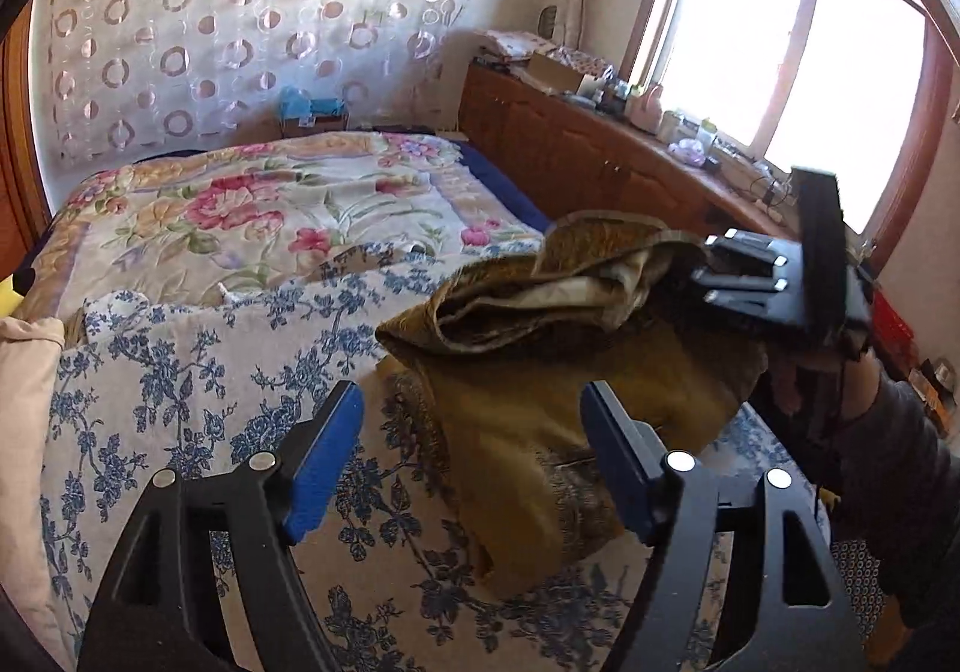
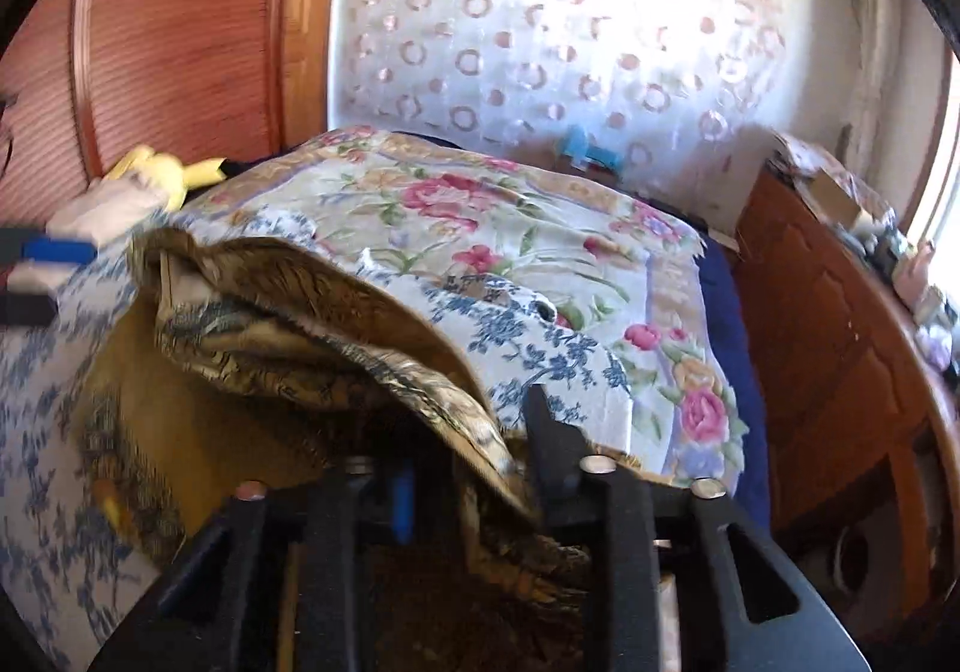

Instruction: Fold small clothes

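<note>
**Fold in mid-air over the bed**

Blue-padded left tool [image 1: 471, 456] hovers released, nothing between its fingers, above the olive-brown patterned fabric garment [image 1: 516, 396] on the blue-flowered bedsheet [image 1: 180, 372]. Right tool [image 2: 465, 468] carries a bunched edge over; whether it's clenched, I cannot tell. Best lay that edge flat, corners matched, before smoothing.

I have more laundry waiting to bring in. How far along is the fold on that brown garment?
Partly done: the brown garment lies on the blue-flowered sheet, one side lifted over. In hand: the right gripper has that raised flap between its fingers; the left gripper stands open, empty. Left: lay the flap down, flatten.
</note>
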A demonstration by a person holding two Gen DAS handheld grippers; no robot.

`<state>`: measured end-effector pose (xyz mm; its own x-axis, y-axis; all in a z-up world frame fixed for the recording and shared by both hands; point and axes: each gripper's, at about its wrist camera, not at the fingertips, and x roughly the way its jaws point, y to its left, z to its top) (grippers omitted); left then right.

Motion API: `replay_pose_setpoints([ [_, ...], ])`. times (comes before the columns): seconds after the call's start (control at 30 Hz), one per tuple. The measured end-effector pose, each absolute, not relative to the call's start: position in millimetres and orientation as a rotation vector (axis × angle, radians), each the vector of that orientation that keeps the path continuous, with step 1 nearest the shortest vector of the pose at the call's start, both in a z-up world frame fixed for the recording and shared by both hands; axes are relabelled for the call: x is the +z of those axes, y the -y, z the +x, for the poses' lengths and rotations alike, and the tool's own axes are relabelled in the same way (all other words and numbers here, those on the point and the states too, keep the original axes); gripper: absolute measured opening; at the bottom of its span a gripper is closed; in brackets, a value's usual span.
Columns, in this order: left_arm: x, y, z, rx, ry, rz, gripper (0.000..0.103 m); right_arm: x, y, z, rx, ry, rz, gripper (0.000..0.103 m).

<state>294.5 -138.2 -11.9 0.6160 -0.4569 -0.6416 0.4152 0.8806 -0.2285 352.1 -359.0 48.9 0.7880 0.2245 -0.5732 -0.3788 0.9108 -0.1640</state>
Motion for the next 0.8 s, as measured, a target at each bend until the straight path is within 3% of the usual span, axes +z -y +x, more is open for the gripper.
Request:
replay_pose_setpoints([
  [0.07, -26.5, 141.5, 301.4, -0.502, -0.803, -0.055, 0.076, 58.4, 367.6, 347.6, 0.306, -0.567, -0.229, 0.054],
  [0.17, -47.6, 146.3, 302.0, -0.519, -0.86, -0.049, 0.076, 68.7, 374.1, 341.5, 0.243, -0.532, -0.176, 0.057],
  [0.43, -61.2, 142.3, 289.0, -0.536, -0.89, -0.077, 0.076, 65.9, 390.3, 305.2, 0.214, -0.577, -0.149, 0.06],
  [0.57, -56.3, 144.0, 292.7, -0.585, -0.877, -0.101, 0.062, 52.2, 397.6, 306.9, 0.234, -0.649, -0.14, 0.06],
  [0.7, -51.5, 153.5, 305.8, -0.558, -0.875, -0.076, 0.062, 44.6, 407.6, 319.9, 0.238, -0.719, -0.081, 0.061],
  [0.8, -55.1, 153.8, 317.0, -0.53, -0.887, -0.08, 0.062, 48.7, 412.6, 338.0, 0.221, -0.752, -0.058, 0.07],
])
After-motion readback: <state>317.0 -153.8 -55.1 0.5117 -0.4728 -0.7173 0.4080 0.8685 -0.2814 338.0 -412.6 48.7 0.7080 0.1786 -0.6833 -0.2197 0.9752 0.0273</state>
